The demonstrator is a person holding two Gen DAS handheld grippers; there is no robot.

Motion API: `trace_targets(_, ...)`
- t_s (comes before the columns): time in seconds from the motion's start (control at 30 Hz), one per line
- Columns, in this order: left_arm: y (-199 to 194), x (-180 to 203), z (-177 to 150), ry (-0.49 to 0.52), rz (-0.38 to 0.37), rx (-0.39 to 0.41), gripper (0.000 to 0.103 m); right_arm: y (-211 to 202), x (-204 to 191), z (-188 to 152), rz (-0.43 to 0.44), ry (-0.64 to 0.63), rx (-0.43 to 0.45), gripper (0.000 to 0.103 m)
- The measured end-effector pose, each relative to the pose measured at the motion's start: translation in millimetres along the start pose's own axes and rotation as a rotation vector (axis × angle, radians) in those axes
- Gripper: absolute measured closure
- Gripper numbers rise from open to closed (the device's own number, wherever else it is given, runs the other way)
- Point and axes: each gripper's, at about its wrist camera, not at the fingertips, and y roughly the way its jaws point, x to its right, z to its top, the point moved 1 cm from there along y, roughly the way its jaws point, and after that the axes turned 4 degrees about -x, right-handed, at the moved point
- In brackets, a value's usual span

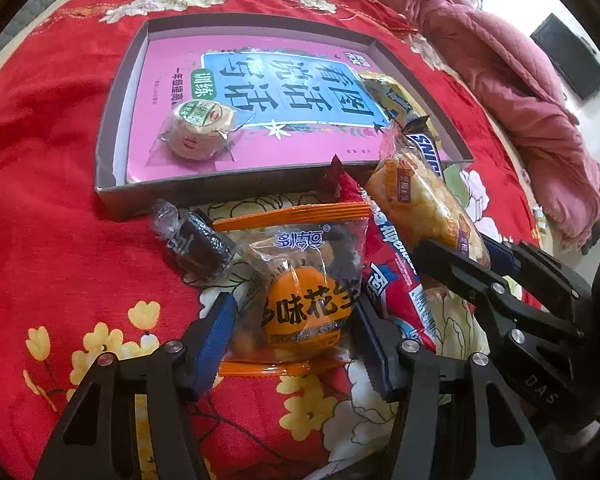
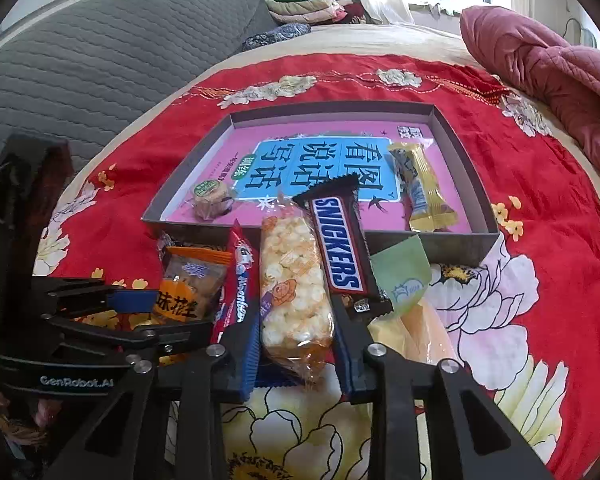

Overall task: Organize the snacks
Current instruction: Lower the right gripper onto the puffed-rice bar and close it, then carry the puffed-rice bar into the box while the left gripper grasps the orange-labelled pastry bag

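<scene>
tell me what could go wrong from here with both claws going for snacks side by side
1. The right claw flanks the clear-wrapped puffed rice bar; the brown Snickers bar leans against it and may get dragged or slide off.
2. The left claw straddles the orange peanut packet; the red candy packet touches its right finger and could be pinched too.
3. The claws work close together and might collide when lifting toward the grey cardboard tray.
</scene>
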Motion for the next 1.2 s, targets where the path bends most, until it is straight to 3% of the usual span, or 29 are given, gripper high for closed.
trace_targets(0.2, -3.1, -0.3, -0.5, 0.013, 0.002, 0.008, 0.055, -8.2, 1.2, 0.2, 0.020, 0.012, 0.020, 0.073)
trace_targets(0.73, -52.7, -6.3, 0.4, 0.000, -0.030, 0.139, 0.056, -46.0, 3.5, 7.4, 0.073, 0.031, 0.117, 0.073)
trace_targets(1.2, -65.0, -3.2, 4.2, 0.003, -0.023, 0.198, 0.056, -69.4, 13.1, 24.7, 0.060, 0.054, 0.208, 0.073)
